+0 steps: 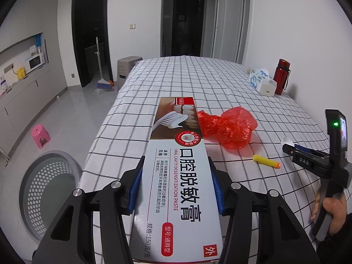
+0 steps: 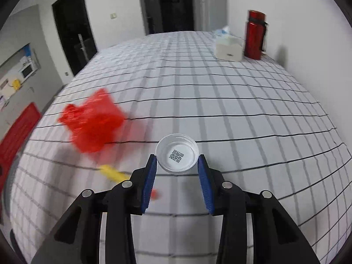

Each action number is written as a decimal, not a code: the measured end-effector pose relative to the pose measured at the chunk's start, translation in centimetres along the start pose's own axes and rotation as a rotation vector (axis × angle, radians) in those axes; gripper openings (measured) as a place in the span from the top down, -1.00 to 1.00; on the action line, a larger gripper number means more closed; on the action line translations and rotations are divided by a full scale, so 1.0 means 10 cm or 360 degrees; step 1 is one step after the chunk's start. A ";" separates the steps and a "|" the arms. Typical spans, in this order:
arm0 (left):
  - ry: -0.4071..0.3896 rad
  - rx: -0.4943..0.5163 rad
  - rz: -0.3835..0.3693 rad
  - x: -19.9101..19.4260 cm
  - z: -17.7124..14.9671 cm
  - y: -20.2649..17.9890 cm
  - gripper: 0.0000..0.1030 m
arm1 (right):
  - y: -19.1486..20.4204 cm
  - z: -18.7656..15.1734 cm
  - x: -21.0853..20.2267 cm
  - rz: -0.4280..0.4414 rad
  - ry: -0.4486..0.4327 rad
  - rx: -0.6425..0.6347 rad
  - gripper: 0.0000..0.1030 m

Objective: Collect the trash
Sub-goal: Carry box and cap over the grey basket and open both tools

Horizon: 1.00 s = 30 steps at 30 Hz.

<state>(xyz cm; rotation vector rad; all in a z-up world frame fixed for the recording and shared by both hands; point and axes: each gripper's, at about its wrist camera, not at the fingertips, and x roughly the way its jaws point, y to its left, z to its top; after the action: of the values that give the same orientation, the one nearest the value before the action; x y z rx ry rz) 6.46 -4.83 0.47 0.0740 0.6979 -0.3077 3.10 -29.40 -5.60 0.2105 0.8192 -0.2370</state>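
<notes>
My left gripper [image 1: 176,169] is shut on a long toothpaste box [image 1: 176,165], held above the left edge of the checked table [image 1: 198,81]. A crumpled red plastic bag [image 1: 228,127] and a yellow foam dart [image 1: 266,161] lie on the cloth to its right. My right gripper [image 2: 177,165] is shut on a white bottle cap [image 2: 177,155] with a QR code inside, held at the fingertips above the cloth. The red bag [image 2: 92,121] and the dart [image 2: 113,172] show blurred to its left. The right gripper also shows in the left wrist view [image 1: 288,148].
A round perforated waste bin [image 1: 47,189] stands on the floor left of the table. A pink stool [image 1: 40,135] and a brown stool [image 1: 127,68] stand on the floor. A tissue pack [image 1: 263,81] and a red flask [image 1: 281,77] stand at the table's far right.
</notes>
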 end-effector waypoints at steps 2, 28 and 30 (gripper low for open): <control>-0.0001 -0.0023 0.0021 -0.05 -0.03 0.11 0.02 | 0.21 -0.04 -0.10 0.0062 -0.0015 -0.0028 0.28; 0.0075 -0.0382 0.0475 -0.59 -0.78 2.03 0.02 | 3.07 -0.58 -0.42 0.0725 0.0107 -0.0577 0.28; 0.0086 -0.0414 0.0492 -0.61 -0.85 2.17 0.02 | 3.24 -0.60 -0.42 0.0751 0.0118 -0.0617 0.28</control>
<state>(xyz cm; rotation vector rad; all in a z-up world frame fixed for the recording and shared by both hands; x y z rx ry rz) 3.37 18.81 -2.86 -0.0577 0.7631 0.0824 5.50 3.65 -3.45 0.0429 0.8488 0.3739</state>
